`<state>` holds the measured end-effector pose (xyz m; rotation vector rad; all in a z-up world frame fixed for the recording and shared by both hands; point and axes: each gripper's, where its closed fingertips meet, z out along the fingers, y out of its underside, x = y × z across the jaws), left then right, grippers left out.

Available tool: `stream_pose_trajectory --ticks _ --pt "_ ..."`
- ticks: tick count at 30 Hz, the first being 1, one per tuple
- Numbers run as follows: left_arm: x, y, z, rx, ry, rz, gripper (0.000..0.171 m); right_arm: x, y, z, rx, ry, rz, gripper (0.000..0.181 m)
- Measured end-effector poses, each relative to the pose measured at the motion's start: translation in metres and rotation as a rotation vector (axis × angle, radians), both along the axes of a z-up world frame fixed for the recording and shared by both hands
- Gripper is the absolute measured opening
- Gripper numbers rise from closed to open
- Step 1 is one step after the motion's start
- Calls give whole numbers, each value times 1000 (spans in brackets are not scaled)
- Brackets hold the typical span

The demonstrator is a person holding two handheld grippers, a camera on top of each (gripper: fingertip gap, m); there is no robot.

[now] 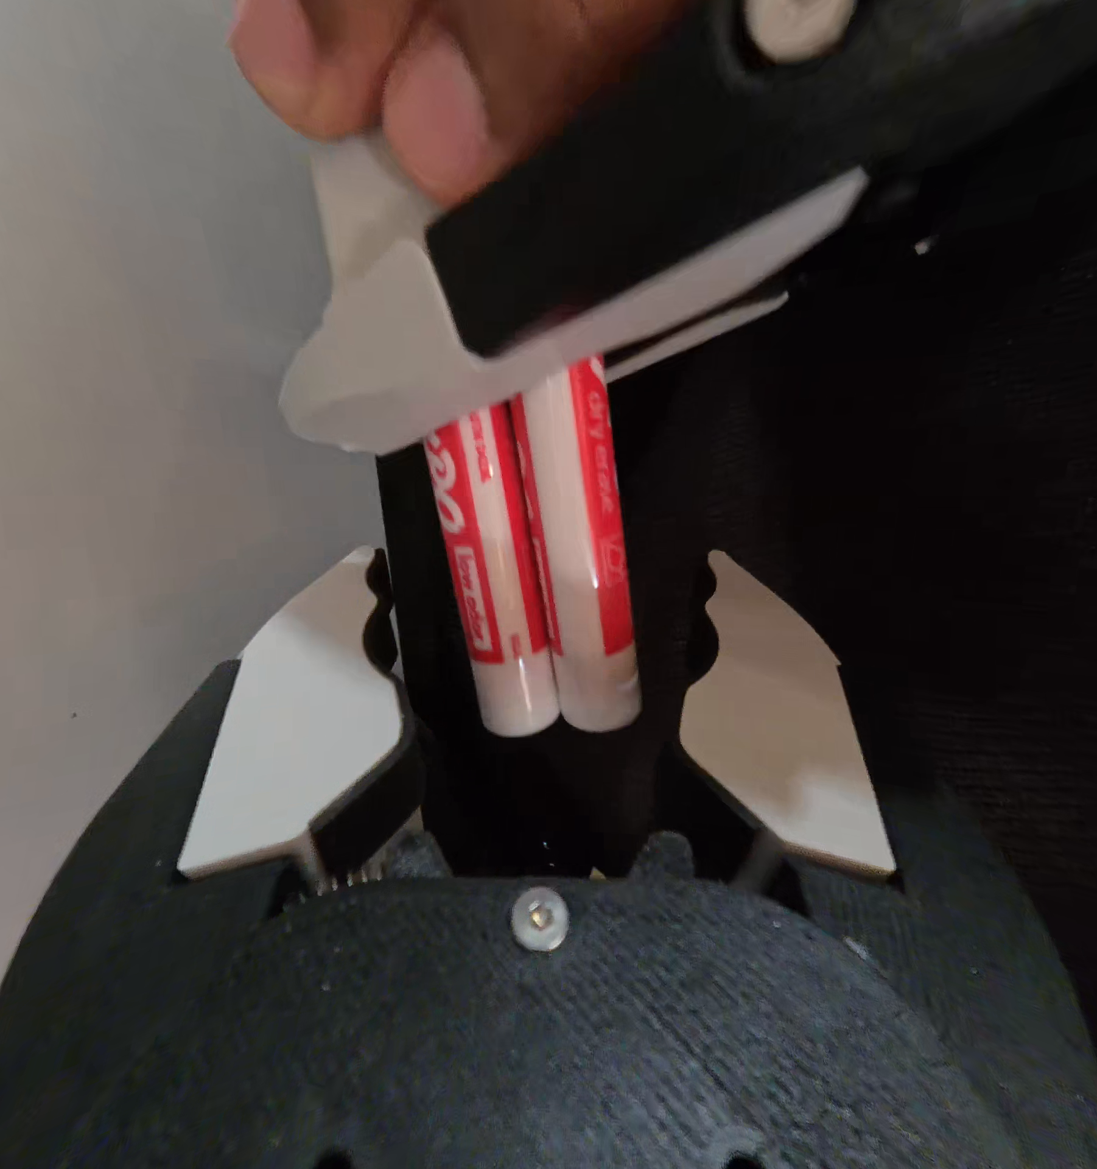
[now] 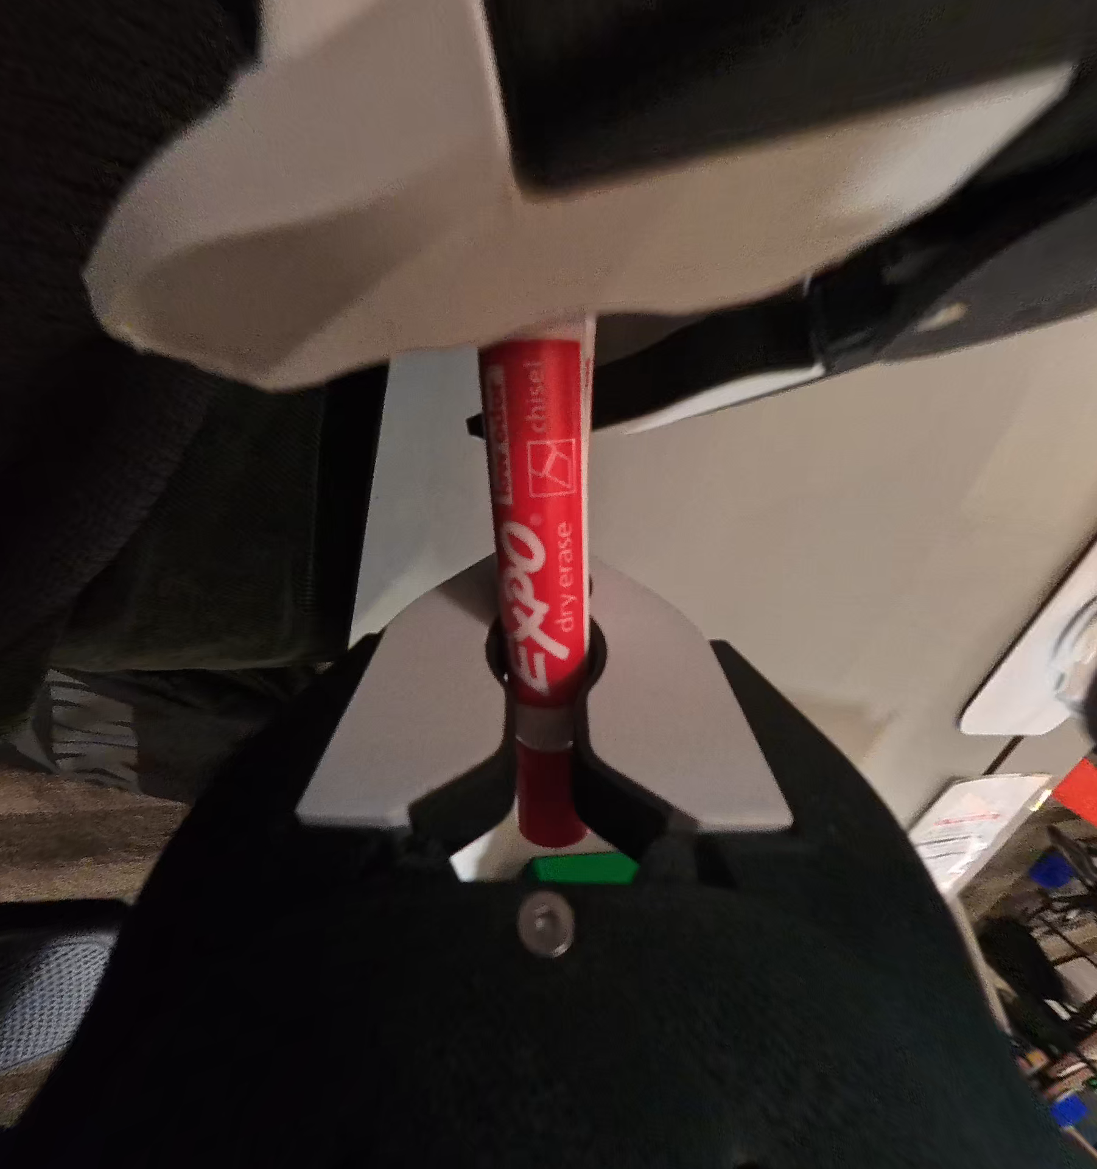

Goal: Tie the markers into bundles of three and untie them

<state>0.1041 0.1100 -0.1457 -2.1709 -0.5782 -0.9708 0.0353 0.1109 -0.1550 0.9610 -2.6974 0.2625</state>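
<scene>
Checker: left gripper?

Annotator: Left gripper [image 1: 543, 569], black body with white finger plates, jaws spread wide. Two cylindrical plastic markers with red-and-white labels [image 1: 533, 556] lie side by side in the gap, white butt ends toward the left wrist camera. Clear gap on each side, so I see no contact with the pads.

Checker: right one?

Annotator: Right gripper [image 2: 546, 639], same black-and-white build, is clamped narrow on the markers. The right wrist view shows one label in full and only an edge of the second behind it. The red cap end points at that camera, and the far ends are hidden behind the left gripper's white plate.

Checker: anything else?

Annotator: A person's hand [image 1: 407, 82] is at the top of the left wrist view, fingers on the right gripper's side. Pale grey wall [image 1: 122, 379] to the left, black mesh fabric [image 1: 944, 506] to the right. Markers are in the air, resting on nothing.
</scene>
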Motion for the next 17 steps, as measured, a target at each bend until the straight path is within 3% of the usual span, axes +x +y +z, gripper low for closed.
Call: stream_pose_trajectory --ticks 13,17 --pt "14 12 -1 1 -315 -83 78 -1 -5 -13 -19 13 58 14" --pt "10 19 -7 -12 -330 -68 70 0 -3 -19 -5 -8 67 14"
